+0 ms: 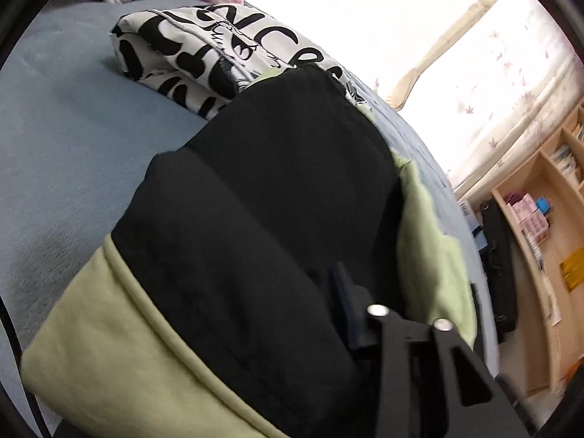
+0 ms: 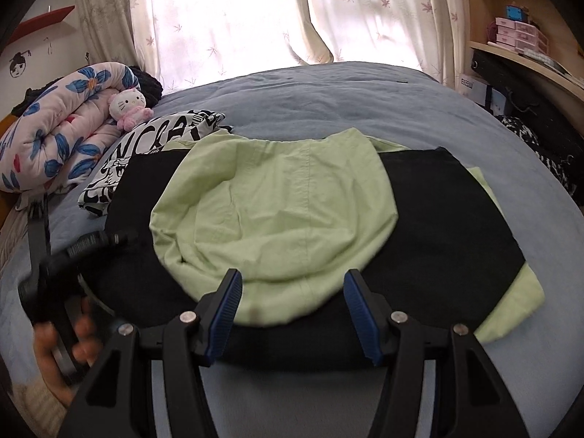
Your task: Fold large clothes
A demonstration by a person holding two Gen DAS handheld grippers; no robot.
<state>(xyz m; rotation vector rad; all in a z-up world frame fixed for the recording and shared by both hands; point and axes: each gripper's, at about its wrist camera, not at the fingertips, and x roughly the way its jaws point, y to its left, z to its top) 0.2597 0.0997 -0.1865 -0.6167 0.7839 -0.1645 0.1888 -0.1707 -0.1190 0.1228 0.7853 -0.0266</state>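
Note:
A black garment (image 2: 438,219) with a light green hood (image 2: 273,211) and green edges lies spread on the blue bed (image 2: 328,102). My right gripper (image 2: 292,292) hovers open over its near edge, blue pads wide apart, nothing pinched between them. My left gripper (image 2: 116,236), held by a hand (image 2: 62,357), sits blurred at the garment's left edge. In the left wrist view the same garment (image 1: 255,219) fills the frame. The left gripper (image 1: 408,295) is low against it, with black and green cloth lying between its fingers. Whether the pads press the cloth is unclear.
A folded black-and-white printed cloth (image 2: 146,146) lies just beyond the garment's left side. A rolled floral quilt (image 2: 62,131) and a pink plush toy (image 2: 129,107) sit at the bed's left. Wooden shelves (image 2: 518,36) and a black bag (image 1: 500,255) stand at the right.

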